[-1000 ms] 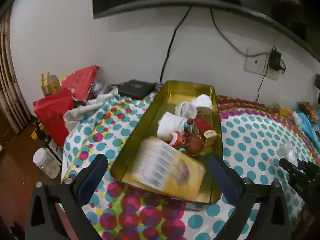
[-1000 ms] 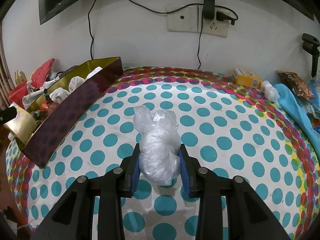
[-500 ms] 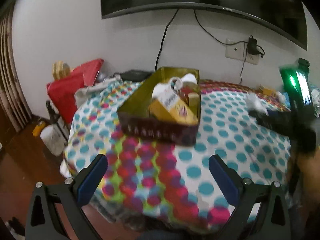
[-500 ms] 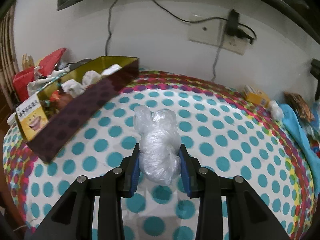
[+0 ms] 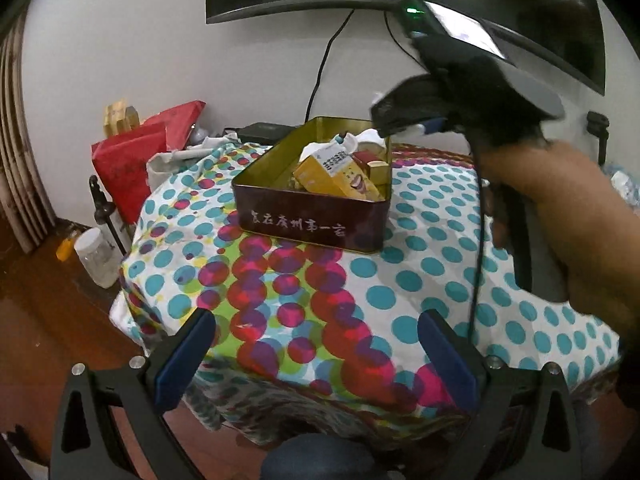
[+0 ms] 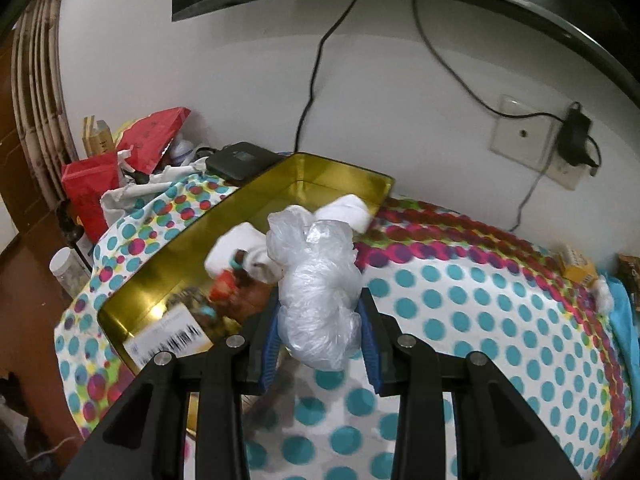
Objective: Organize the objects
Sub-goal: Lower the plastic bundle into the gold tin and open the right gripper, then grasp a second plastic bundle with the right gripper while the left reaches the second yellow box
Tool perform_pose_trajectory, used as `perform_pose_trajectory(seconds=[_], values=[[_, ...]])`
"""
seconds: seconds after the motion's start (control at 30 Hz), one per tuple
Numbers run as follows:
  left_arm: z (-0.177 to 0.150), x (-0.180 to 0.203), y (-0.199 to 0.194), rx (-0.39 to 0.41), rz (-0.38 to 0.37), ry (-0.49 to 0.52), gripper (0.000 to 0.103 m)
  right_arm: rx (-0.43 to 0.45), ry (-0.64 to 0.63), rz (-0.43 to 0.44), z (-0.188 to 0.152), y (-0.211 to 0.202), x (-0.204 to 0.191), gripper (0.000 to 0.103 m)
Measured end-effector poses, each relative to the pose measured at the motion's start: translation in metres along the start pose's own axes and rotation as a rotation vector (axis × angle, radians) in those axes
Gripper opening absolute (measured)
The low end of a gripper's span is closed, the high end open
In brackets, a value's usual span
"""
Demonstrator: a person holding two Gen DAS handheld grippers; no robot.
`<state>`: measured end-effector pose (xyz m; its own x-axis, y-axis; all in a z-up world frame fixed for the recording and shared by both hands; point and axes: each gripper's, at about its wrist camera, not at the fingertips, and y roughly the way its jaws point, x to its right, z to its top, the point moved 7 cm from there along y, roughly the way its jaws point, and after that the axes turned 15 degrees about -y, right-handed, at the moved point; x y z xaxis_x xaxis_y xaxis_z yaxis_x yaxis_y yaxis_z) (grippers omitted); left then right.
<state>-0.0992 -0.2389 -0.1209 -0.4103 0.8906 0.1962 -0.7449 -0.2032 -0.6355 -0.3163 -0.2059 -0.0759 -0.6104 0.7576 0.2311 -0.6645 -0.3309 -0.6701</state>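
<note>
A gold tin box (image 5: 256,168) (image 6: 188,240) with a dark red outside stands on the polka-dot table (image 5: 400,280). It holds a yellow carton (image 5: 340,172), white rolls (image 6: 348,208) and small toys. My right gripper (image 6: 320,344) is shut on a crumpled clear plastic bag (image 6: 320,292) and holds it in the air above the box's right edge. In the left wrist view that right gripper (image 5: 404,122) hangs over the box's far end. My left gripper (image 5: 316,360) is open and empty, pulled back over the table's near edge.
Red bags (image 5: 132,160) and a black device (image 6: 240,158) crowd the table's far left. A plastic jar (image 5: 98,258) stands on the floor at left. A wall socket with charger (image 6: 560,148) and a yellow box (image 6: 580,268) are at the right.
My right gripper lifted the plastic bag off the table and carried it left to over the box. My left gripper drew back from the box toward the table's near edge.
</note>
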Motion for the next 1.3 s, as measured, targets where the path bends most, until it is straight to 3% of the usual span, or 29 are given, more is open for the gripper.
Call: perform_pose_trajectory(seconds=[0.5, 0.6, 0.67, 0.83, 1.0, 1.17, 1.3], values=[[0.011, -0.015, 0.004, 0.026, -0.012, -0.037, 0.103, -0.074, 0.001, -0.018, 0.029, 0.033, -0.018, 0.036], [0.012, -0.015, 0.003, 0.028, -0.021, -0.042, 0.103, -0.084, -0.014, -0.011, 0.035, 0.033, -0.022, 0.061], [0.012, -0.016, 0.004, 0.026, -0.026, -0.044, 0.103, -0.023, -0.036, -0.049, 0.044, 0.016, -0.017, 0.085], [0.015, -0.013, 0.000, 0.046, -0.031, -0.043, 0.103, 0.055, -0.067, -0.116, 0.048, -0.021, 0.019, 0.097], [0.012, -0.001, -0.005, 0.065, -0.049, 0.000, 0.103, -0.045, 0.016, -0.206, -0.020, -0.022, 0.104, 0.099], [0.005, 0.023, -0.013, 0.095, -0.094, 0.071, 0.103, -0.163, 0.171, -0.336, -0.140, -0.033, 0.209, 0.099], [-0.007, 0.040, -0.016, 0.094, -0.119, 0.092, 0.103, -0.181, 0.288, -0.410, -0.206, -0.053, 0.281, 0.099]])
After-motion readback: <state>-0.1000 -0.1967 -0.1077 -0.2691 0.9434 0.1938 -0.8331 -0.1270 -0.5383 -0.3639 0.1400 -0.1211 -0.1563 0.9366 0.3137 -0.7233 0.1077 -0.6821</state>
